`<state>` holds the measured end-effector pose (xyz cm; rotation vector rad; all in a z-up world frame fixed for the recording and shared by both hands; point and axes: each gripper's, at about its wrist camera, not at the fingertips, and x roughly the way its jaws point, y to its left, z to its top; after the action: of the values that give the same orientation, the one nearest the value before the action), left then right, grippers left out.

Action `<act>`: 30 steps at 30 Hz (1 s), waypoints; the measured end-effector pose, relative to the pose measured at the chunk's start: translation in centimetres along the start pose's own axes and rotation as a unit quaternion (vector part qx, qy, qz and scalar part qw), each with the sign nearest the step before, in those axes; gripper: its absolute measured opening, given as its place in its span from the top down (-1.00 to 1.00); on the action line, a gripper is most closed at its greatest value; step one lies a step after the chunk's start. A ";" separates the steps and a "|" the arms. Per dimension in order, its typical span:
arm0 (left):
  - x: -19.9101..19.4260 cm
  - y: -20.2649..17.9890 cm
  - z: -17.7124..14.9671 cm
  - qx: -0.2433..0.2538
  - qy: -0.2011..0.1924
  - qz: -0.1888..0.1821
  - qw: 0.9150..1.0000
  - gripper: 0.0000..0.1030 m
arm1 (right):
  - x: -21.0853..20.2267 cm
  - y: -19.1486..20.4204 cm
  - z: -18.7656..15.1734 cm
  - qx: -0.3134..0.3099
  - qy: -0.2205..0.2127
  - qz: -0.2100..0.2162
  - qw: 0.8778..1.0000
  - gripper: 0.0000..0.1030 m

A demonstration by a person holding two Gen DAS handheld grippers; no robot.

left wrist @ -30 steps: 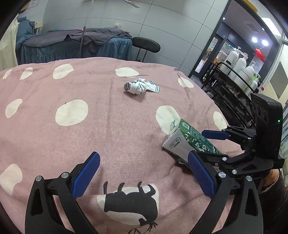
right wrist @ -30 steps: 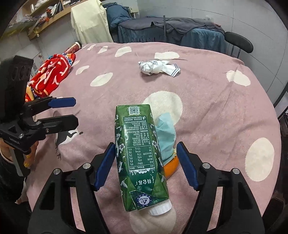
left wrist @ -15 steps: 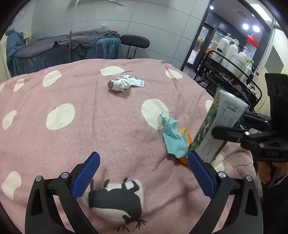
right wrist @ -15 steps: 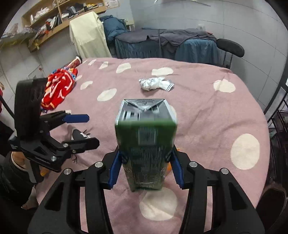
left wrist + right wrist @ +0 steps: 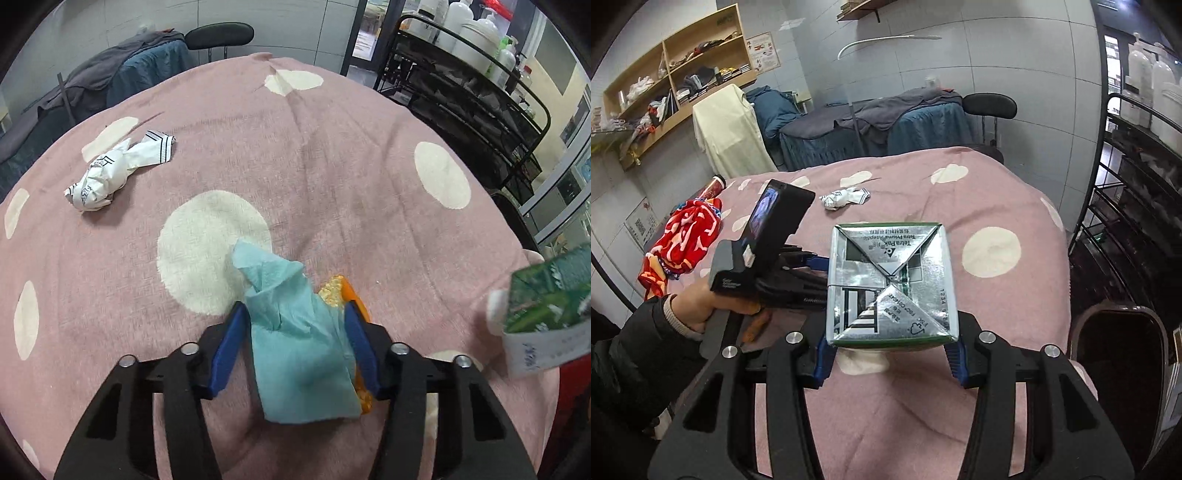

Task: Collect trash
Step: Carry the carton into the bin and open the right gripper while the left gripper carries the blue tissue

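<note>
right tongs clamped on green carton, lifted over tabletop | left tongs closing around teal tissue, grip uncertain | risk: limp tissue slips out, orange wrapper left behind

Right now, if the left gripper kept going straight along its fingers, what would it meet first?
The left gripper already straddles the teal tissue; beyond that lies bare tablecloth, with the crumpled white wrapper off to the left.
</note>
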<state>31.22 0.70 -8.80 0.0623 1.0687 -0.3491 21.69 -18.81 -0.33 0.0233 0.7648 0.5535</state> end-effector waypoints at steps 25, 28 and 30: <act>-14.3 -10.2 -5.9 0.014 -0.215 -0.103 0.971 0.83 | -10.5 -3.8 -7.3 0.075 -0.118 -0.090 0.986 0.04; -14.3 -12.7 -6.2 0.036 -0.217 -0.124 0.968 0.83 | -12.2 -5.8 -8.1 0.095 -0.126 -0.124 0.980 0.04; -14.1 -14.5 -6.1 0.052 -0.214 -0.139 0.965 0.83 | -13.1 -7.5 -8.9 0.111 -0.125 -0.146 0.975 0.04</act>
<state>15.44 -8.13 2.17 -0.0688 0.6276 -0.6425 11.62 -33.12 0.11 0.1821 0.5664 0.1781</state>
